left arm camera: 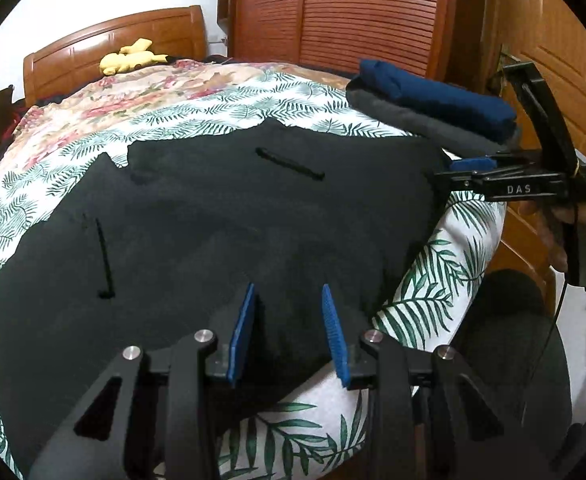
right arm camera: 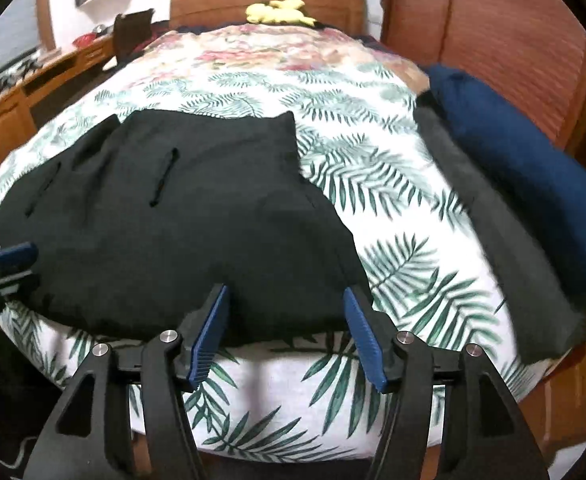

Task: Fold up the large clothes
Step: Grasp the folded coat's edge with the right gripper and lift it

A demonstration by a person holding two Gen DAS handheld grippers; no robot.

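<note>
While the black garment (right arm camera: 165,232) lies spread flat at the near edge of the bed (right arm camera: 393,216), neither tool grips it. The left gripper (left arm camera: 289,328) hovers over its near hem, jaws narrowly parted and empty; the right gripper (right arm camera: 285,332) stands wider over the near corner, also empty. Risk: a pinch taking only one layer, or the leaf-print cover too, would skew the fold. Both tools pitch steeply downward. Folded navy and grey clothes (right arm camera: 533,184) lie well apart.
</note>
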